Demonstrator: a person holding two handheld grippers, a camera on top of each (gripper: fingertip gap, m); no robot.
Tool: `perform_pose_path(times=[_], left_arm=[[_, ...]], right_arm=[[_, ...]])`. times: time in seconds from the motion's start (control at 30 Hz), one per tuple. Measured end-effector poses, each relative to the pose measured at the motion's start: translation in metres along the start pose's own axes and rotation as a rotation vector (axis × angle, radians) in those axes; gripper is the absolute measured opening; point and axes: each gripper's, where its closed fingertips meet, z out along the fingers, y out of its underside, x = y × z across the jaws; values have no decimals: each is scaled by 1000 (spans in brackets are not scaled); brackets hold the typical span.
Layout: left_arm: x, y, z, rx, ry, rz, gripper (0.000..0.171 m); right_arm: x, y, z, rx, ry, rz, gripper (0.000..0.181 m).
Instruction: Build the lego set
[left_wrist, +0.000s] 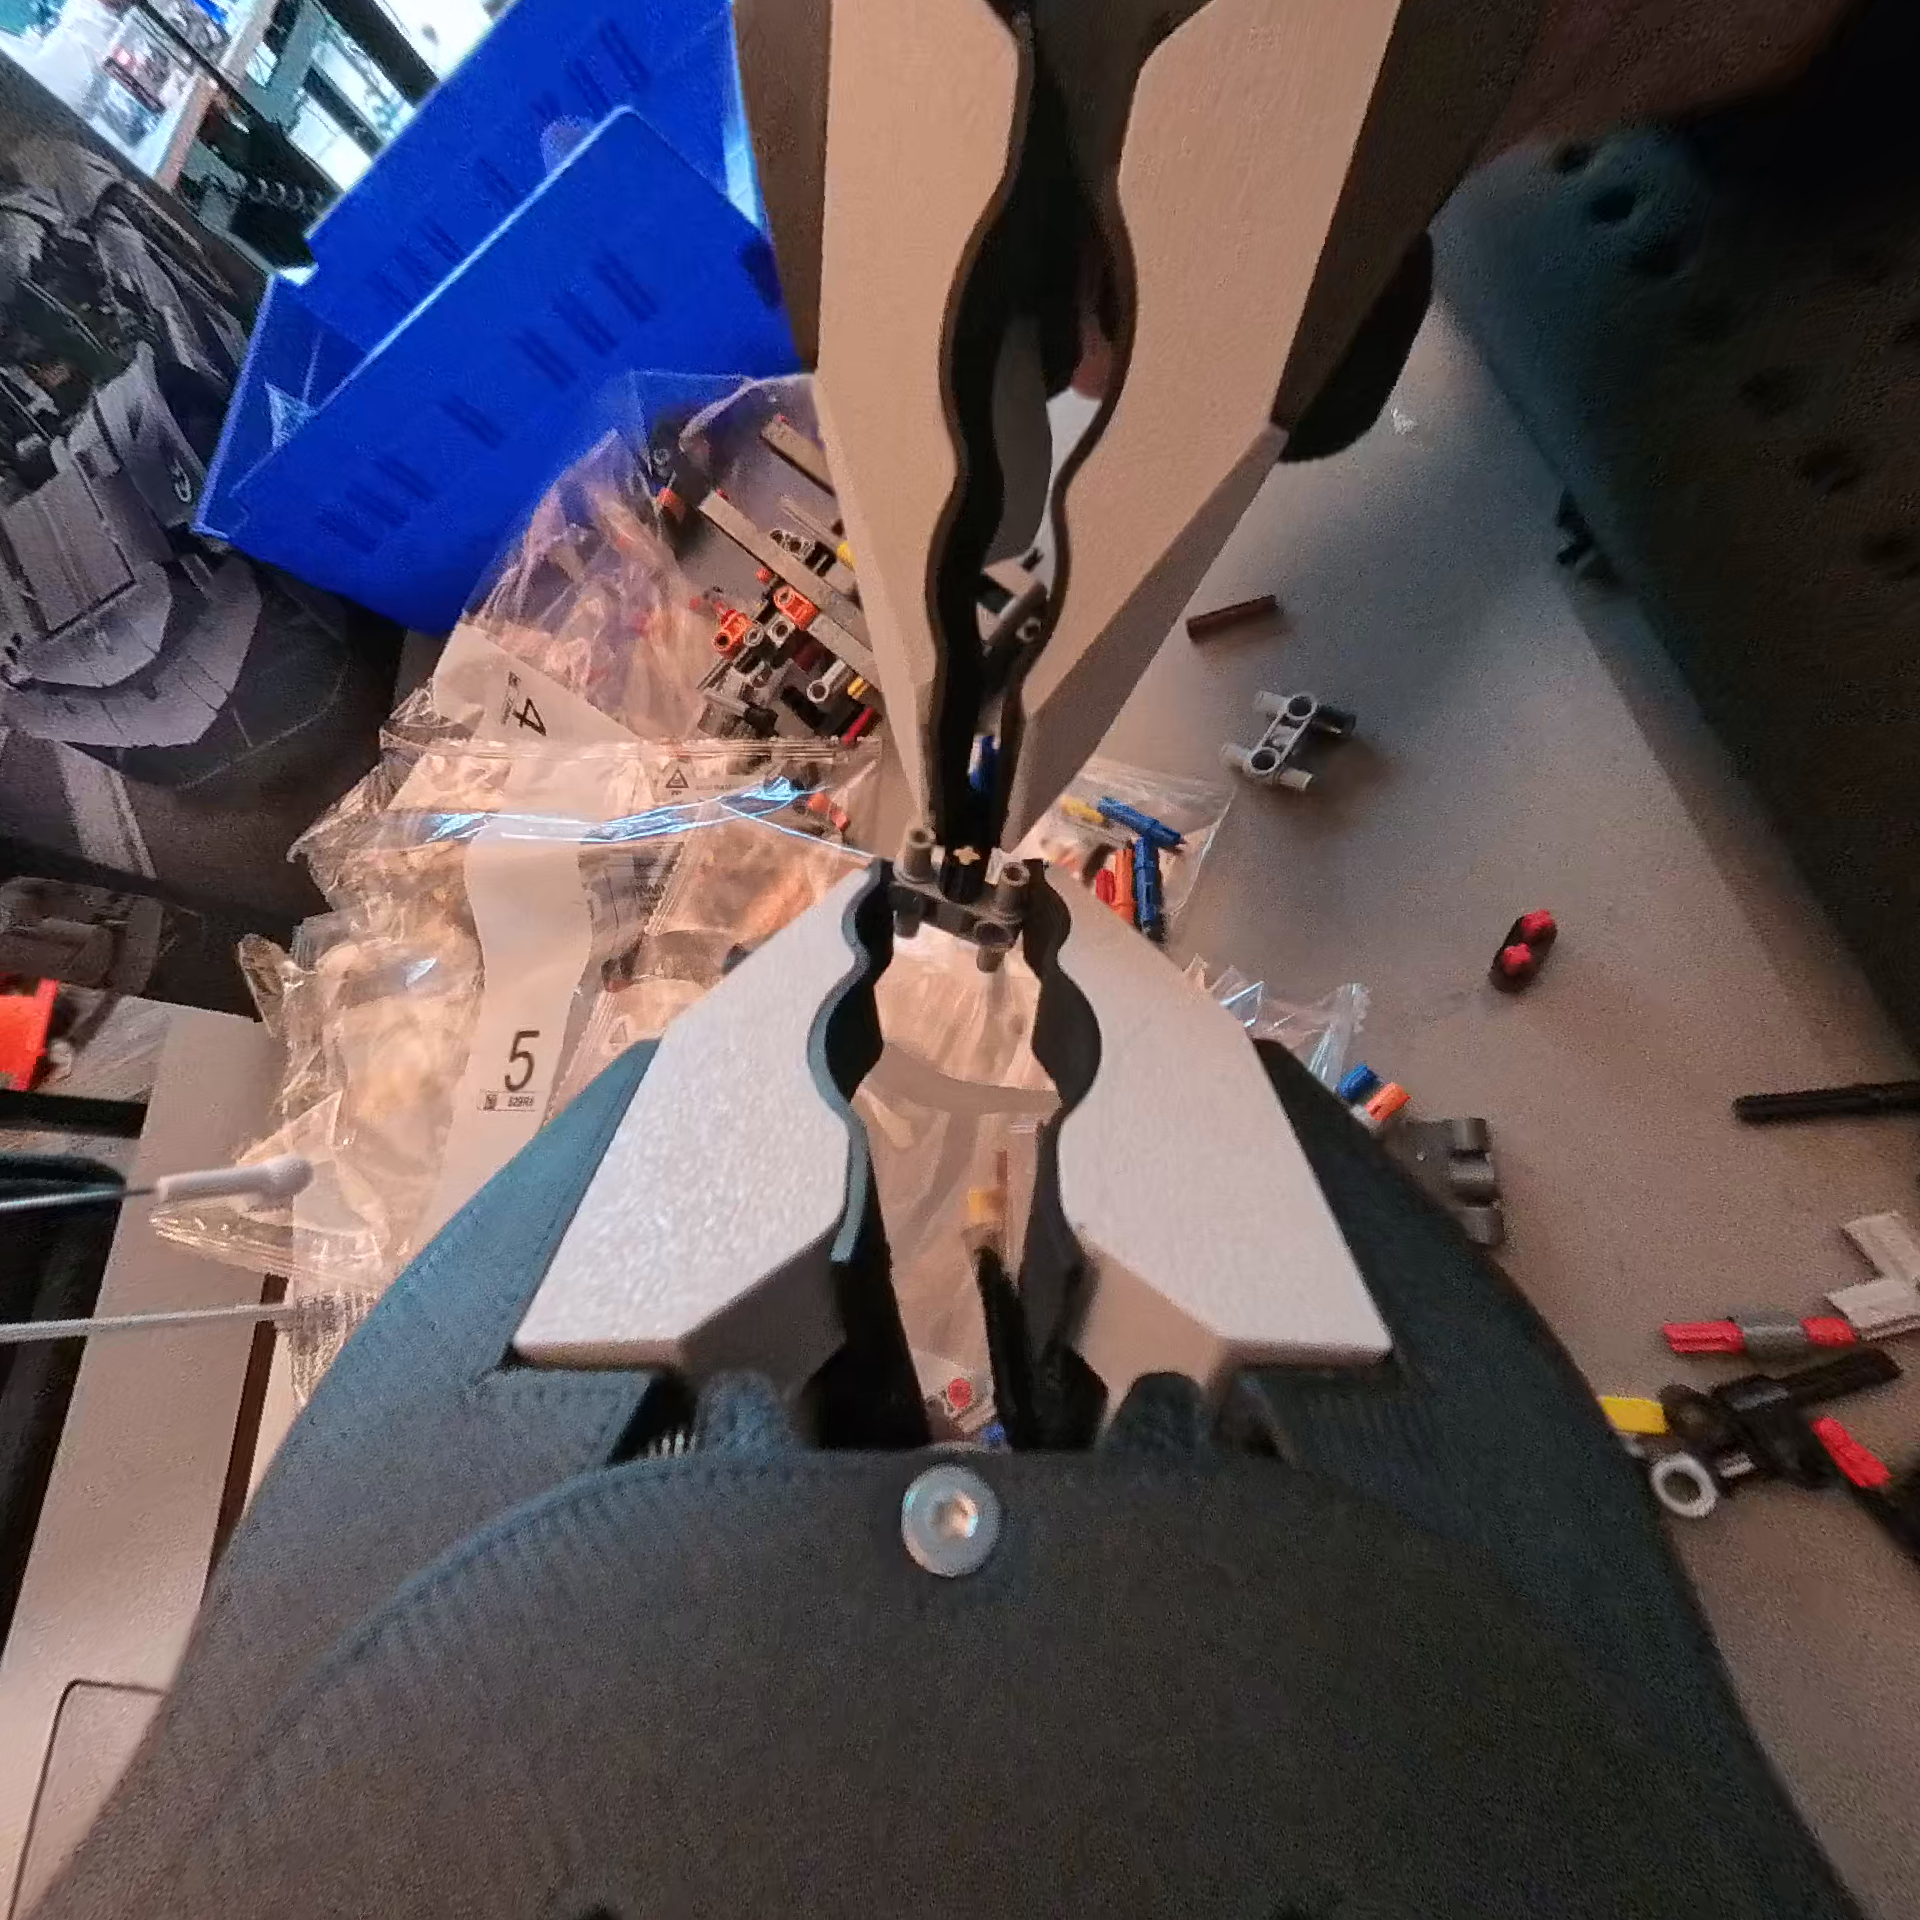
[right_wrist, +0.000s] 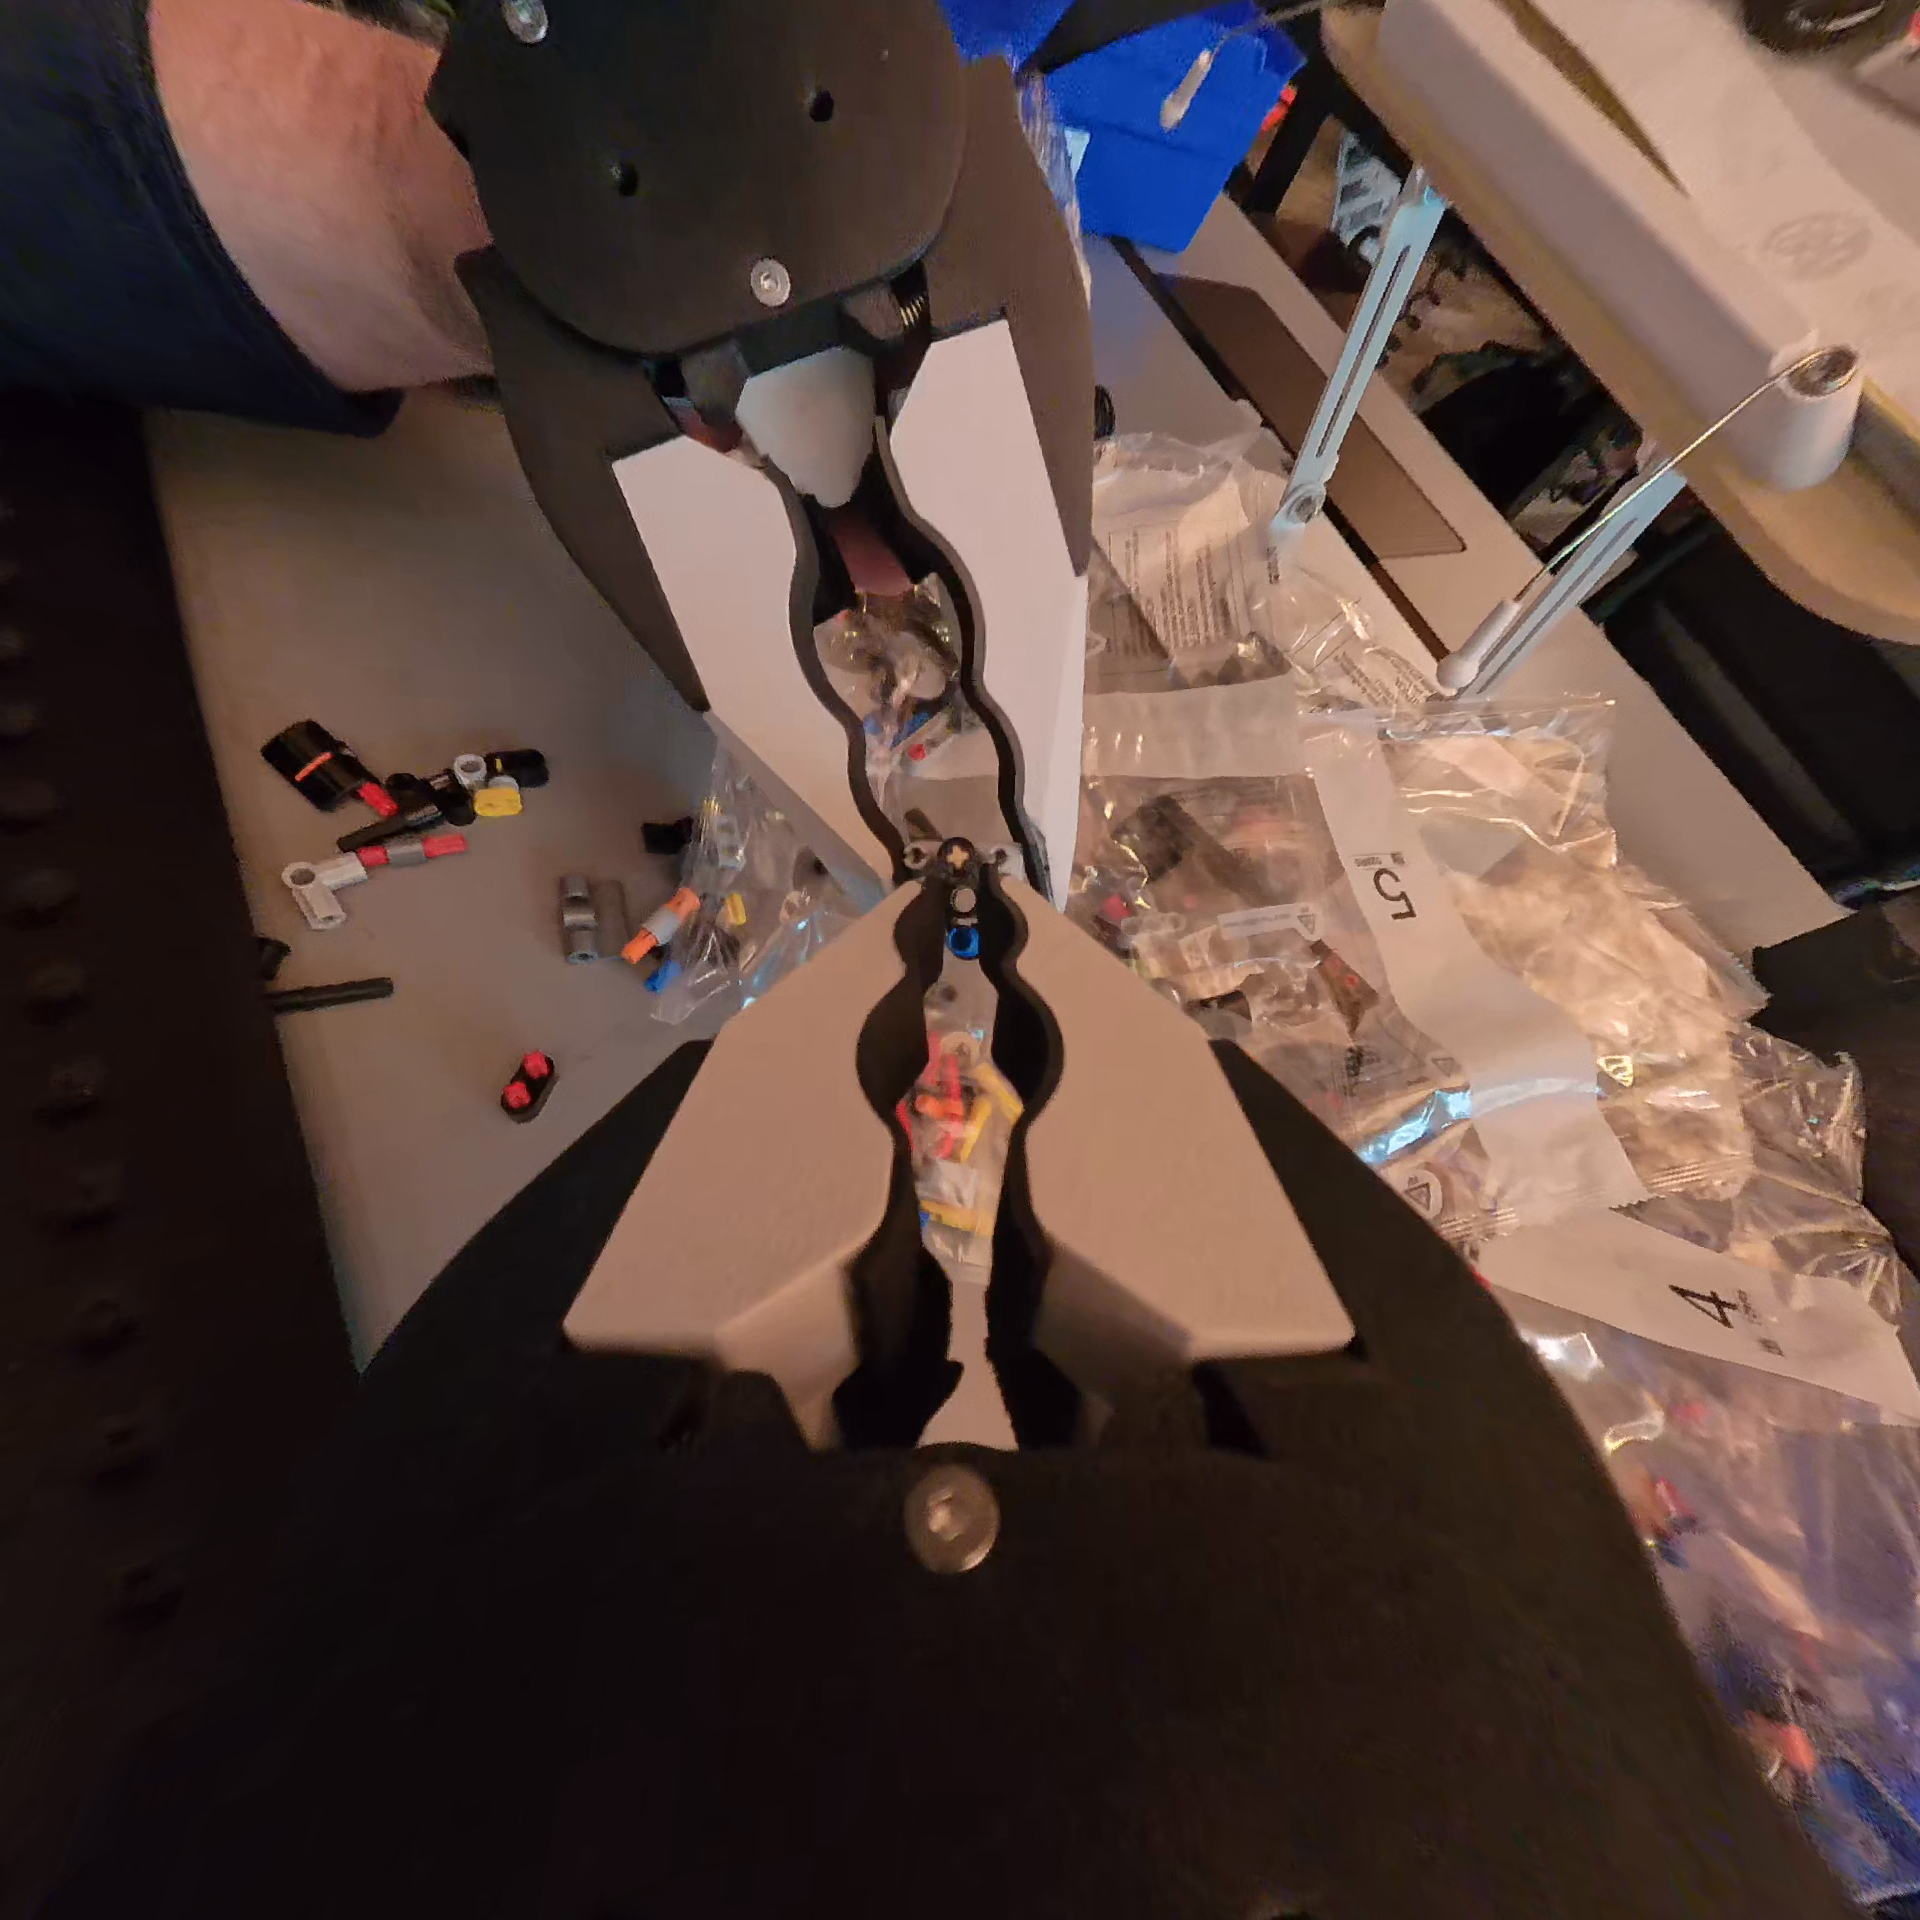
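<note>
My left gripper (left_wrist: 956, 896) is shut on a small dark grey connector (left_wrist: 940, 902) with pins sticking out, held in the air above the bags. My right gripper (left_wrist: 971, 816) comes down from above, tip to tip with the left one. In the right wrist view my right gripper (right_wrist: 961, 896) is shut on a thin black beam (right_wrist: 963, 902) with a blue pin (right_wrist: 963, 943) in it. The beam's end with a cross hole meets the connector (right_wrist: 997, 858) in the left gripper (right_wrist: 956, 847). I cannot tell whether the two parts are joined.
Clear numbered bags of parts (left_wrist: 499, 935) (right_wrist: 1455, 935) cover the table (left_wrist: 1558, 831). Blue bins (left_wrist: 499, 343) and a partial grey build (left_wrist: 790, 613) lie behind. Loose pieces are scattered: a red-black piece (left_wrist: 1522, 945), a grey connector (left_wrist: 1283, 738), a black axle (left_wrist: 1829, 1101). A person's forearm (right_wrist: 312, 187) shows. About 10 cm separates my left fingertips from the red-black piece (left_wrist: 1522, 945). My right wrist view (right_wrist: 527, 1073) looks at it from another angle.
</note>
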Motion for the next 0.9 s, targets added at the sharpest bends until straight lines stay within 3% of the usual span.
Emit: perform_pose_path(times=[0.33,0.63,0.9], left_arm=[[1,-11,-7,113,59,-90,23],[1,-15,-8,133,87,-150,23],[7,-15,1,96,81,-92,23]], right_arm=[[0,-11,-8,103,-53,60,3],[0,-13,-8,129,-90,95,3],[-9,-23,-6,186,-149,155,0]])
